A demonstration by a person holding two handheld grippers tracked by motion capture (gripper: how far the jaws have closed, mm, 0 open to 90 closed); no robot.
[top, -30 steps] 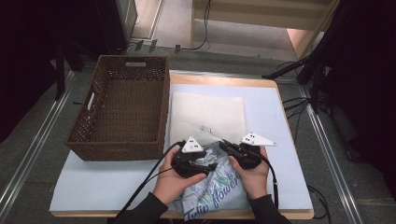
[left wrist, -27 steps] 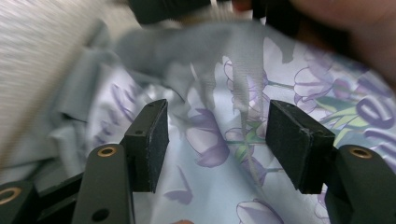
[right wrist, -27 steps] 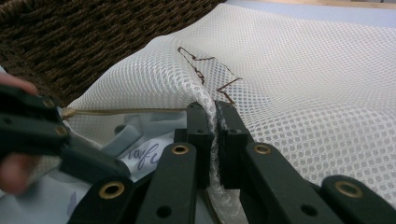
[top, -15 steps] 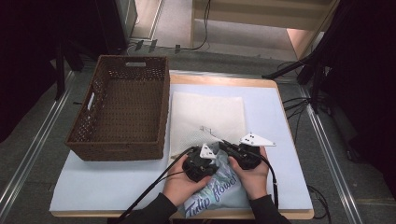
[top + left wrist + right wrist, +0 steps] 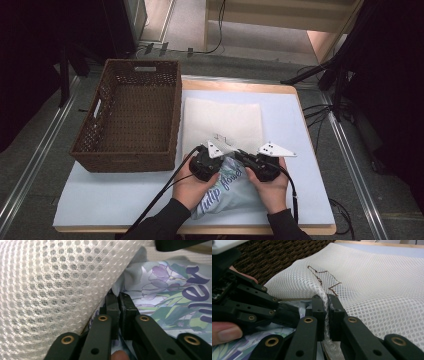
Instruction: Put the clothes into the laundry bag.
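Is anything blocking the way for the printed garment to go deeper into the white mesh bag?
Nothing visible blocks it. The right gripper pinches the mesh bag edge, lifting the opening, and the left gripper, whose fingers have just closed, pinches the printed garment at the mouth. The bag's inside is hidden.

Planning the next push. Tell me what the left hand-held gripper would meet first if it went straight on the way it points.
Likely the printed garment: the left hand-held gripper is shut on its edge, under the lifted white mesh bag. Depth beyond that is unclear.
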